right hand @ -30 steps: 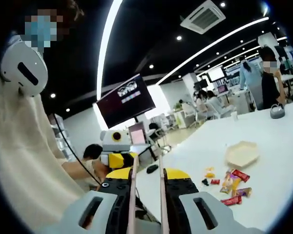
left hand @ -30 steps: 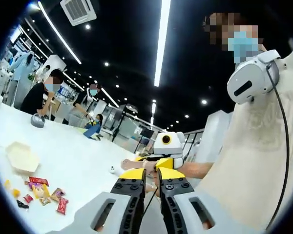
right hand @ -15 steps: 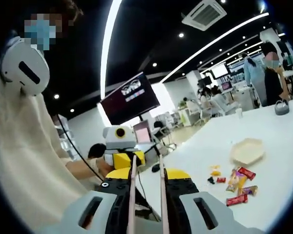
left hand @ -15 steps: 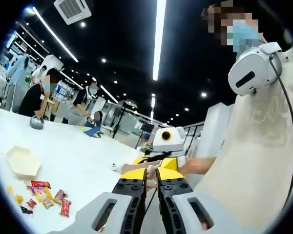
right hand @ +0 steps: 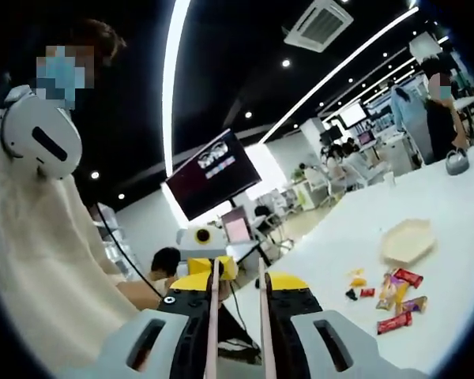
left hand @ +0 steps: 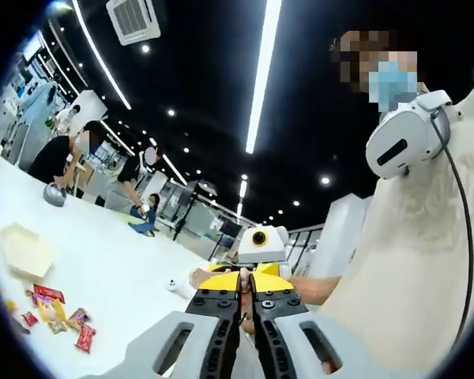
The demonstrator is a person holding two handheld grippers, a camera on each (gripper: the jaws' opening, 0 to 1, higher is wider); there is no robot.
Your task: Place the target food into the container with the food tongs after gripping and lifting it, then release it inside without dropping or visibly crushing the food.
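In the left gripper view my left gripper (left hand: pixel 242 286) points up over a white table (left hand: pixel 118 260), jaws pressed together with nothing between them. Just beyond its tips is my right gripper (left hand: pixel 258 253). A beige hexagonal container (left hand: pixel 22 249) lies far left on the table, with wrapped snacks (left hand: pixel 54 309) below it. In the right gripper view my right gripper (right hand: pixel 237 280) is shut on the food tongs (right hand: pixel 212 316), one thin arm along each jaw. My left gripper (right hand: pixel 199 251) is just past them. The container (right hand: pixel 407 241) and snacks (right hand: pixel 399 296) lie right.
The person holding the grippers, in a beige shirt (left hand: pixel 411 260) and a white headset (left hand: pixel 401 142), is close beside both views. Other people stand at the table's far end by a grey kettle (left hand: pixel 54 194). A small white object (left hand: pixel 171 285) sits near the table edge.
My left gripper's jaws have shut from a narrow gap. Both views have tilted a little, so the container and snacks have slid outward. The right gripper still holds the tongs.
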